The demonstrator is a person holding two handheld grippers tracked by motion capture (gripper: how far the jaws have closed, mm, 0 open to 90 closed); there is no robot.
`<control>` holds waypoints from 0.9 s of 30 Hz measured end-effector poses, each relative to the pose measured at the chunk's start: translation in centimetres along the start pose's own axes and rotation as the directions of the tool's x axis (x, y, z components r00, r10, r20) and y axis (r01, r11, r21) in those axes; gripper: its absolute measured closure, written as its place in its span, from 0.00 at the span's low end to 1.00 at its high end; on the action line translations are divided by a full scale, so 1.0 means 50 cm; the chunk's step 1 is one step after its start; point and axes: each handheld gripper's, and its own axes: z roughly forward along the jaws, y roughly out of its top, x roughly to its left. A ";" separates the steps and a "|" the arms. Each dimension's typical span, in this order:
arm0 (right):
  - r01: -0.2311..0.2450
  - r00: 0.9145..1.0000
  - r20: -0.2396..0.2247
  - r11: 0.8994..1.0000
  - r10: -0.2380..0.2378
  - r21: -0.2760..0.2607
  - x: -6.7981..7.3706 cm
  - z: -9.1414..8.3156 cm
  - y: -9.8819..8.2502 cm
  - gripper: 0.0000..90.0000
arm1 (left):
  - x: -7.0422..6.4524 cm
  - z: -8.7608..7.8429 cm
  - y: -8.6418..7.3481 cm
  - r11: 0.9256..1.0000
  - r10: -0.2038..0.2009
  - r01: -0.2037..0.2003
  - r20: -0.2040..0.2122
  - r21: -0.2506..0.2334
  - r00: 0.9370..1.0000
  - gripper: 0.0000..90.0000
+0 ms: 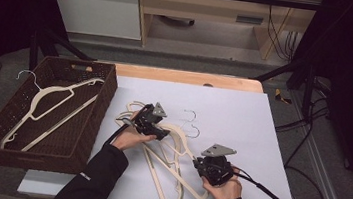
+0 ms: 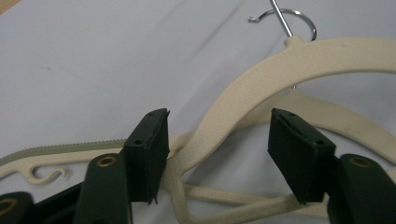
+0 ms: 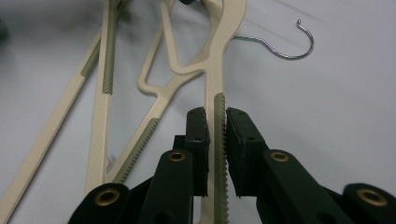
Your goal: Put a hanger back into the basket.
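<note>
Hangers [image 1: 168,154] are lying in a tangled cream pile on the white sheet [image 1: 243,117] covering the tabletop, their wire hooks [image 1: 191,124] pointing toward one o'clock from the pile. The right gripper [image 1: 205,167], at five o'clock of the pile, is clamping its jaws on the toothed arm of one hanger [image 3: 218,135]; in the right gripper view the pads are pressing that arm from both sides, nearly shut. The left gripper [image 1: 159,133], at eleven o'clock of the pile, is straddling the shoulder of another hanger [image 2: 243,98] with its jaws roughly half open. The pads are not yet pressing on the plastic, and the left gripper view is showing clear gaps on each side.

Out at nine o'clock, the brown basket [image 1: 97,115] is already holding one hanger [image 1: 48,105], lying slantwise across its floor. Judging by that, the sorting is looking barely begun: one hanger is packed, several are waiting in the pile, and the pair in hand probably need untangling before either goes to the basket.
</note>
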 end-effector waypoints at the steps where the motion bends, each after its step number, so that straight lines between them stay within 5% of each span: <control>1: 0.012 1.000 -0.003 1.000 -0.012 -0.002 -0.001 0.001 -0.001 0.88 | 0.000 0.001 0.000 1.000 0.005 -0.005 -0.003 -0.004 1.000 0.51; 4: 0.014 1.000 -0.009 1.000 -0.014 0.000 -0.001 0.002 -0.001 0.88 | 0.006 0.005 0.000 1.000 0.013 -0.013 0.018 0.003 1.000 0.59; 15: 0.035 0.999 -0.004 0.999 -0.035 -0.001 -0.001 0.002 -0.002 0.88 | 0.007 0.016 0.002 0.999 0.050 -0.051 0.037 0.013 0.998 0.63; 27: 0.050 0.999 -0.011 0.998 -0.050 0.034 -0.010 0.010 -0.005 0.88 | -0.011 -0.030 0.005 0.983 0.181 -0.181 -0.012 0.035 0.983 0.73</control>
